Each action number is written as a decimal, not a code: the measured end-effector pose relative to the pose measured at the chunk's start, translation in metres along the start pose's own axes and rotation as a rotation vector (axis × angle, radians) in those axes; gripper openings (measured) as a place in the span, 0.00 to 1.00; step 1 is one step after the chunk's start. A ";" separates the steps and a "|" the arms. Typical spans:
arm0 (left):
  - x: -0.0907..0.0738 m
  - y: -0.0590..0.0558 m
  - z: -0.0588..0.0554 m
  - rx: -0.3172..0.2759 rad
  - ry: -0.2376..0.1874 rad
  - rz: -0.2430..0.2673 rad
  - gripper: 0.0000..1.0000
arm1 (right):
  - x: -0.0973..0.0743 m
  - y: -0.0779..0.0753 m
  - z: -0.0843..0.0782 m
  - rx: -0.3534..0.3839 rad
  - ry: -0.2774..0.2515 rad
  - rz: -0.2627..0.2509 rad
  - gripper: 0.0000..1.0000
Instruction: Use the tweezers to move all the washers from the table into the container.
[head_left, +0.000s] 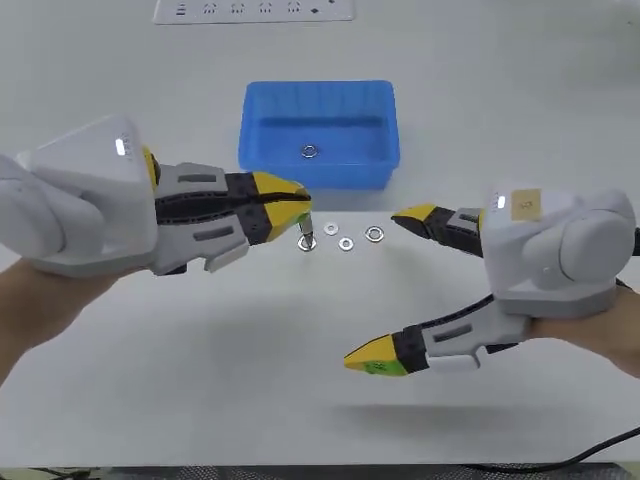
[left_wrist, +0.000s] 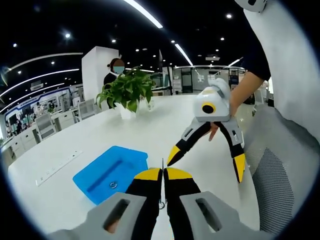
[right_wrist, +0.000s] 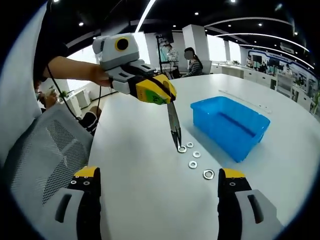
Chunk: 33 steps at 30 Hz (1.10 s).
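**Head view.** L gripper, centre-left: jaws closed on the tweezers, whose tips touch the leftmost of four washers in a row at frame centre, just below the blue container. We note one more washer inside it. R gripper, lower right: jaws spread wide, holding nothing.

**Left gripper view.** Own jaws shut at bottom centre, tweezers betw. them; container at lower left; R gripper at centre-right.

**Right gripper view.** Own jaws wide apart at bottom; tweezer tips on a washer at centre; container at right.
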<state>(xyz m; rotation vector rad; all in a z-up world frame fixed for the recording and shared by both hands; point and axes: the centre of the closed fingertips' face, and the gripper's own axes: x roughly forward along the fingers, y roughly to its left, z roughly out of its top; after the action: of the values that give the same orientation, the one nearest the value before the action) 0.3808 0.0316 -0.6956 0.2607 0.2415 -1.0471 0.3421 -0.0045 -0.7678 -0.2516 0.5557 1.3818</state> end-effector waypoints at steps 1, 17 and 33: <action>0.001 -0.001 -0.001 -0.002 0.002 -0.007 0.05 | 0.000 0.001 0.000 0.003 -0.002 0.002 0.98; 0.001 -0.003 -0.007 -0.017 0.024 -0.041 0.05 | 0.008 0.006 0.000 0.017 -0.006 0.038 0.94; 0.002 0.002 -0.007 -0.063 0.061 -0.103 0.05 | 0.050 -0.006 0.033 -0.023 0.005 0.172 0.59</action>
<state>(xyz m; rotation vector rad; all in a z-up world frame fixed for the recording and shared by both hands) 0.3827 0.0328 -0.7027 0.2252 0.3449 -1.1325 0.3598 0.0529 -0.7666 -0.2297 0.5763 1.5555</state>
